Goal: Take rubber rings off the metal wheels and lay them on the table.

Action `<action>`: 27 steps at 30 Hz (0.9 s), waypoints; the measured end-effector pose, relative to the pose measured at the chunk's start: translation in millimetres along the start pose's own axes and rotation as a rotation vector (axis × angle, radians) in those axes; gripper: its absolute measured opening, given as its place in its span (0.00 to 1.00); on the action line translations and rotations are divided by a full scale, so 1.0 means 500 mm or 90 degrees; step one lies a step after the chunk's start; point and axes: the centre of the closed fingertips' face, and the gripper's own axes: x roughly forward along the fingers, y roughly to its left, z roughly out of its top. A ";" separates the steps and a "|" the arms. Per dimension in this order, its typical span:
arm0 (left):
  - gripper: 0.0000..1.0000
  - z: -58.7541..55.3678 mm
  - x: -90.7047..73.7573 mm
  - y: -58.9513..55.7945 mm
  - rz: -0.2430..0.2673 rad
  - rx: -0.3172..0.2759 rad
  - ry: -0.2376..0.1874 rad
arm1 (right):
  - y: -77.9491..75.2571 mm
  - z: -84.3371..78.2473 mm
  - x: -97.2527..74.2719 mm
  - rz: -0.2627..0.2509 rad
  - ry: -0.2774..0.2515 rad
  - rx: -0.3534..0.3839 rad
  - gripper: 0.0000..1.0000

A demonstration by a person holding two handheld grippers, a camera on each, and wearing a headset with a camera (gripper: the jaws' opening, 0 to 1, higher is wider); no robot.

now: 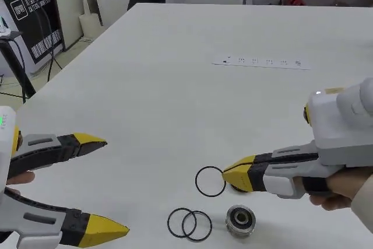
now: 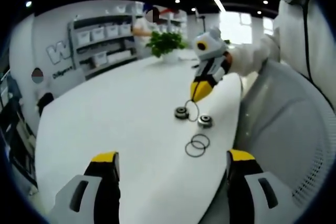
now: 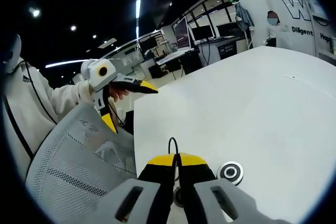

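Rubber ring (image 1: 210, 181) was pinched by its edge at the very tip of your right gripper (image 1: 230, 174), whose jaws were closed tight on it. The loop stuck out straight ahead of the yellow tips, low over the table (image 1: 175, 86); whether it touched the surface could not be told. The two rings already laid (image 1: 189, 224) overlapped each other just past that tip and on your near side of it, so the set-down probably called for a short move that way. One metal wheel (image 1: 240, 220) sat beside the jaws on the near side, and a second wheel (image 2: 181, 112) sat close by the hanging loop. You held the right gripper low and roughly level, pointing across toward your left gripper (image 1: 115, 186). That one hovered well apart from the work, its jaws spread wide and holding nothing.
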 end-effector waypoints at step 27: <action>0.82 -0.026 -0.003 -0.017 0.008 -0.043 0.000 | 0.017 -0.073 0.065 0.039 0.065 0.010 0.00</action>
